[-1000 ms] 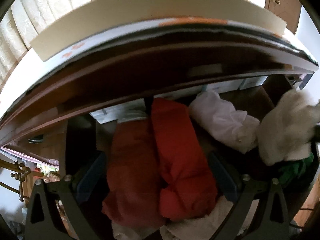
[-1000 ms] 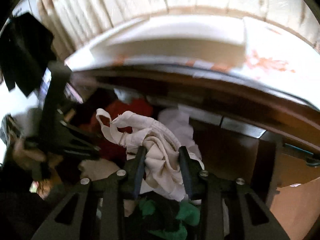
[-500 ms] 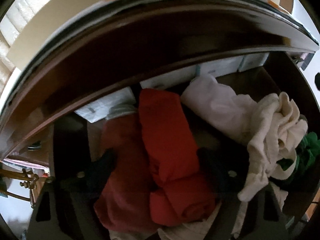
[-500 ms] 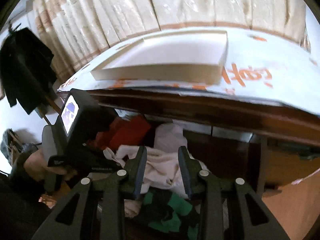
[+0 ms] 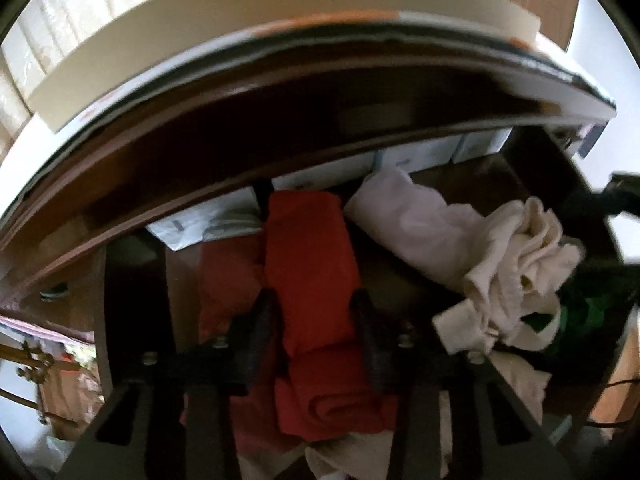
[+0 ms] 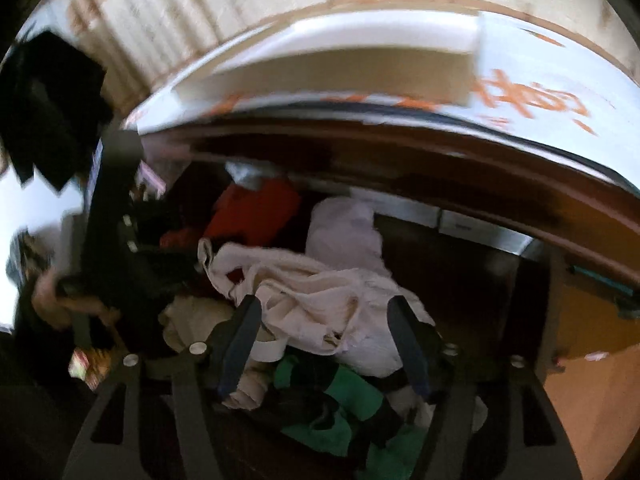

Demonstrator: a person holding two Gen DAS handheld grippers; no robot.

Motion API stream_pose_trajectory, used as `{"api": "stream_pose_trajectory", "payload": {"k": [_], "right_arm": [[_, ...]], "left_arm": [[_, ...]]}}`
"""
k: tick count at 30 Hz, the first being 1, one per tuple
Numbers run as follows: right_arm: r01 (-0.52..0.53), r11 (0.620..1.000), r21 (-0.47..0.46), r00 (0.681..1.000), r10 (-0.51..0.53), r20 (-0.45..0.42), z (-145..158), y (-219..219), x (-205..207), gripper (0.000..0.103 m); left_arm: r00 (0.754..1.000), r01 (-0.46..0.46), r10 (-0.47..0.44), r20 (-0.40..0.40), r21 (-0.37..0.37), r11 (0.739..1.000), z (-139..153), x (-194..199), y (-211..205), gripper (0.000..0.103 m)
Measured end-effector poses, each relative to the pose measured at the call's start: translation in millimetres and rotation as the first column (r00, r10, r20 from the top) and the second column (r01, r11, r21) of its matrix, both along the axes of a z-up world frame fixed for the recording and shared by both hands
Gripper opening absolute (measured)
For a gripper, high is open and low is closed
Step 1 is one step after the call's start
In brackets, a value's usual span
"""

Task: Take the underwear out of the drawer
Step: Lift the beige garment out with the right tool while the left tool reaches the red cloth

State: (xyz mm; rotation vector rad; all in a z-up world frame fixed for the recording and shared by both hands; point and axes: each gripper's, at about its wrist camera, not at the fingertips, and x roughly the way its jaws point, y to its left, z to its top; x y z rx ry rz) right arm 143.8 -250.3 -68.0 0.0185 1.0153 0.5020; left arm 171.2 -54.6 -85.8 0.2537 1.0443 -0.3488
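The left gripper [image 5: 314,316] is closing its jaws around the bright red folded garment [image 5: 316,280] that lies in the middle of the drawer [image 5: 480,184]; the cloth sits between the narrowing fingers [image 5: 260,332], and I judge the pads are at or nearly at its sides, though blur keeps me from being sure. To do this well, the fingers should sink low enough to catch the whole fold rather than one loose layer, then squeeze firmly before any lift, so the darker red piece [image 5: 228,280] just left of the bright one is not dragged along.

The right gripper [image 6: 324,332] is opening, its jaws standing apart on either side of the cream crumpled garment [image 6: 316,296], which rests to the right of the red garment with the pads off it.

Counting the drawer: two red pieces, one pale white piece [image 5: 408,216] behind the cream one, one cream piece, one green-and-black piece [image 6: 332,396] in front of it, and more pale cloth [image 5: 344,456] near the front, its number unclear
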Motion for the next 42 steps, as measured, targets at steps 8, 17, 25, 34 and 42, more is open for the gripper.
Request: {"api": "stream_pose_trajectory", "payload": {"k": [8,17,25,34,42], "right_arm": [[-0.100,0.970,-0.223,0.994,0.089,-0.060,-38,36,16,0.068],[0.013,0.998,-0.061,0.997,-0.017,-0.078,-21,1,12,0.031],[0.117,0.941,0.317,0.993,-0.116,-0.024,19,-42,-17,0.031],[0.167,0.917,0.363,0.984,-0.179,0.002,29,-49,-32,0.031],[0.201,0.883,0.425,0.972,-0.235,0.029,46,-59,-36,0.031]], "left_arm": [[0.999,0.007,-0.006,0.044,-0.027,1.000,25,-12,15,0.027],[1.000,0.000,0.000,-0.008,-0.007,1.000,13,-1,-3,0.053],[0.998,-0.040,0.043,-0.040,0.068,0.997,-2,13,-8,0.069],[1.000,0.020,-0.019,-0.015,0.077,0.997,-13,8,-11,0.040],[1.000,0.012,-0.009,0.026,-0.114,0.993,17,-10,28,0.021]]}}
